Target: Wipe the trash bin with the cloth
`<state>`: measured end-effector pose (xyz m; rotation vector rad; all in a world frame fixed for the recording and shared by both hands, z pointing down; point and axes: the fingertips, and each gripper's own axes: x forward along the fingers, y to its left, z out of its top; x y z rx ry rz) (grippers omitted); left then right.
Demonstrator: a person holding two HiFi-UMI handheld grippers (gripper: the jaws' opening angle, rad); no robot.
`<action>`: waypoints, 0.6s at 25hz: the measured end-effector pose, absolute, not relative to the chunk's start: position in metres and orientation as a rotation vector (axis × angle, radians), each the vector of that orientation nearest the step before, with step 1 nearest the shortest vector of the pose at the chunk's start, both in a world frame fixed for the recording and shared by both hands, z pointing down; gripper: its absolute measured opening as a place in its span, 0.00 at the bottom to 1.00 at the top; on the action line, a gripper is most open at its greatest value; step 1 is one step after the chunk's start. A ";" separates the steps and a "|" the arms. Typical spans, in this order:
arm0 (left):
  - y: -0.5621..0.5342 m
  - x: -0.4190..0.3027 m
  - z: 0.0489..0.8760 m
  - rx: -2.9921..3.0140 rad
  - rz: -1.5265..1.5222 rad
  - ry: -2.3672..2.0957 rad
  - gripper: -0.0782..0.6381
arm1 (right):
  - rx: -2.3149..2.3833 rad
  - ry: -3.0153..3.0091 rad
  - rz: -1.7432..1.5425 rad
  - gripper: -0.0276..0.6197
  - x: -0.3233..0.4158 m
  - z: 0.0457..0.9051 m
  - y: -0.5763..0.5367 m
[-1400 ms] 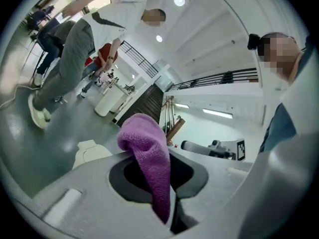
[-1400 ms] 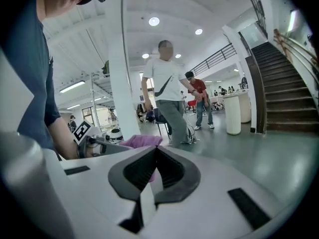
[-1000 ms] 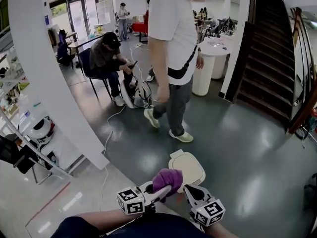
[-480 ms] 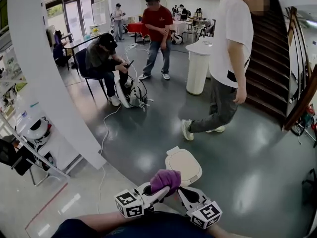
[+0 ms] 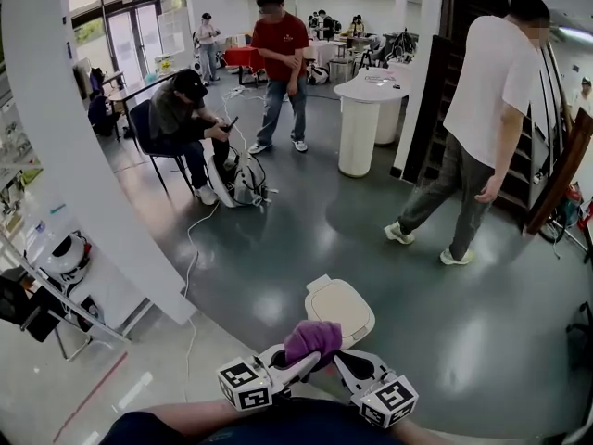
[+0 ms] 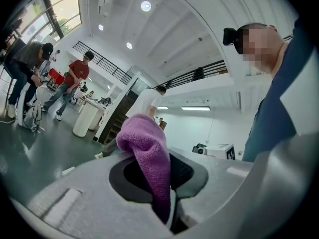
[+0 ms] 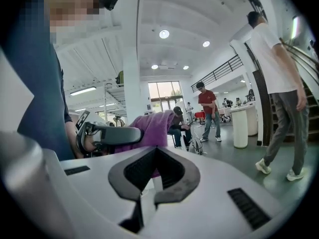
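Note:
The trash bin (image 5: pixel 340 306) stands on the dark floor just beyond my grippers, its cream lid down. A purple cloth (image 5: pixel 312 339) bunches up over the bin's near edge. My left gripper (image 5: pixel 308 358) is shut on the cloth (image 6: pixel 147 151), which is pinched between its jaws and hangs down through them. My right gripper (image 5: pixel 346 362) sits close beside it on the right, shut with nothing between its jaws (image 7: pixel 144 199). The right gripper view shows the cloth (image 7: pixel 157 126) just past the right jaws, not between them. Whether the cloth touches the lid, I cannot tell.
A person in a white shirt (image 5: pixel 482 128) walks at the right by the dark staircase (image 5: pixel 556 165). A person in red (image 5: pixel 281 63) stands farther back, and another sits on a chair (image 5: pixel 185 123). A white column (image 5: pixel 83 146) and a floor cable (image 5: pixel 190 248) lie to the left.
The person in white has walked from just beyond the bin off to the right. Both grippers and the cloth have stayed almost where they were.

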<state>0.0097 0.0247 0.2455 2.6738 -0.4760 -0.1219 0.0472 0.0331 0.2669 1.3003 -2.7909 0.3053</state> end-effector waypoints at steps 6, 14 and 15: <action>0.029 0.009 0.246 2.679 -0.117 -0.474 0.19 | 1.302 -2.793 0.321 0.06 0.044 0.270 0.038; 0.034 0.011 0.248 2.669 -0.111 -0.466 0.19 | 1.286 -2.801 0.335 0.06 0.043 0.271 0.044; 0.035 0.011 0.248 2.670 -0.110 -0.465 0.19 | 1.288 -2.800 0.335 0.06 0.043 0.270 0.045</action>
